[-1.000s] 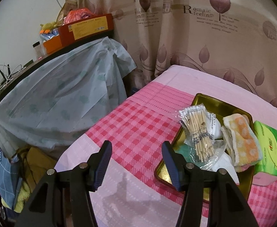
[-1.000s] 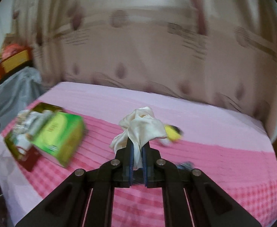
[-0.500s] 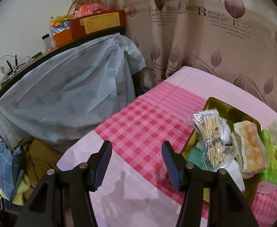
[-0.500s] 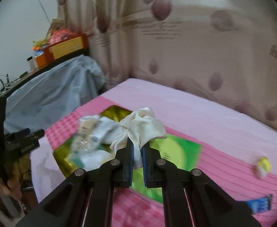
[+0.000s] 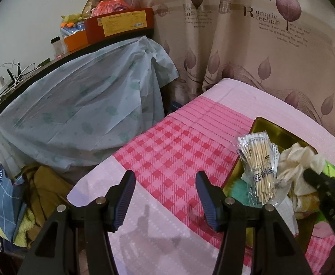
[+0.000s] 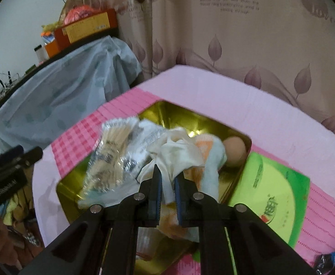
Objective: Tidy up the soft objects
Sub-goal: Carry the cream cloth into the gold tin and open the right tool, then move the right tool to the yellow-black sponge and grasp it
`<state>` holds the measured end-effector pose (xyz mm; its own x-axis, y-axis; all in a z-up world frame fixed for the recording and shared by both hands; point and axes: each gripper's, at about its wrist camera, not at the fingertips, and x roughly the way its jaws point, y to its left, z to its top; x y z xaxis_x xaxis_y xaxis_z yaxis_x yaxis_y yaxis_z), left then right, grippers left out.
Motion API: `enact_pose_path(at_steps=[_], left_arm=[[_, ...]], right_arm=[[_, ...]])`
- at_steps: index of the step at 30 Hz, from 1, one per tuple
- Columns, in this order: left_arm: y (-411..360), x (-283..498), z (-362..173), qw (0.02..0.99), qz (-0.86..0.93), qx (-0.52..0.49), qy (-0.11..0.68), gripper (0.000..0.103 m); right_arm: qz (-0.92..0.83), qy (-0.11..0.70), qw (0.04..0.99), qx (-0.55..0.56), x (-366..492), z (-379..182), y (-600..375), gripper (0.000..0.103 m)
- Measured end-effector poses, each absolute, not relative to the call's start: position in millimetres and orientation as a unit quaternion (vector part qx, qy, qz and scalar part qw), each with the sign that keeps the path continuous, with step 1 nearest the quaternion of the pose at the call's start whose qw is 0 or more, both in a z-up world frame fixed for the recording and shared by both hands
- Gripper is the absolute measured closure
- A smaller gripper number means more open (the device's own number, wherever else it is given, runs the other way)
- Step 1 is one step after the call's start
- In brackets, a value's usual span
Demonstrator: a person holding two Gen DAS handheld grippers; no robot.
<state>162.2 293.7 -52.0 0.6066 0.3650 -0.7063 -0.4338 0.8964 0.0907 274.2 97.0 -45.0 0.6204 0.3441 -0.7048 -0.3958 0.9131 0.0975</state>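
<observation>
**Cream cloth arriving over the gold tray**

Behind the bed, one beige leaf-print curtain (image 5: 259, 45) is showing the printed words "Romaic feelings"; the smaller lines beneath are too fine to read. One pink checked bedspread (image 5: 178, 151) is carrying one gold tray (image 6: 190, 116). One green tissue pack (image 6: 272, 197) is lying just beside the tray's right wall; its print is blurred. One clear packet of cotton swabs (image 5: 259, 158) is leaning over the tray's left part, with dark characters that cannot be made out. One orange-and-white towel (image 6: 211, 151) and one tan ball (image 6: 235, 149) are resting inside the tray.

The right gripper (image 6: 167, 178) is pinching one cream cloth (image 6: 174, 153), its jaws narrow with fabric bunched between them, and is holding it directly above the tray's contents. One second ago this cloth was hanging over the open bedspread, with the tray and tissue pack off to the left; the gripper has since swung over the tray. The left gripper (image 5: 165, 197) is staying spread wide and empty over the bedspread's near edge, as before. One orange carton (image 5: 119, 23) with a yellow label is sitting on the covered shelf.
</observation>
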Motion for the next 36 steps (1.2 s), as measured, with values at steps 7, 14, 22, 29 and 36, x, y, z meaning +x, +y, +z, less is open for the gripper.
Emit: enact_pose_path(at_steps=[7, 14, 22, 29, 36], left_arm=[[292, 164, -54, 0.895, 0.224, -0.036, 0.384, 0.047], [285, 163, -52, 0.897, 0.225, -0.023, 0.379, 0.047], [277, 162, -50, 0.902, 0.219, -0.005, 0.373, 0.047], [272, 167, -55, 0.903, 0.202, 0.005, 0.380, 0.047], [269, 171, -60, 0.899, 0.202, 0.013, 0.388, 0.047]], right_arm=[[0.204, 0.359, 0.911, -0.017, 259, -30, 72, 0.052], [0.159, 0.335, 0.929, -0.007, 236, -6, 3, 0.046], [0.012, 0.347, 0.938, -0.008, 243, -8, -128, 0.043], [-0.065, 0.383, 0.921, -0.001, 263, -33, -201, 0.041], [-0.113, 0.415, 0.901, 0.063, 290, -55, -241, 0.040]])
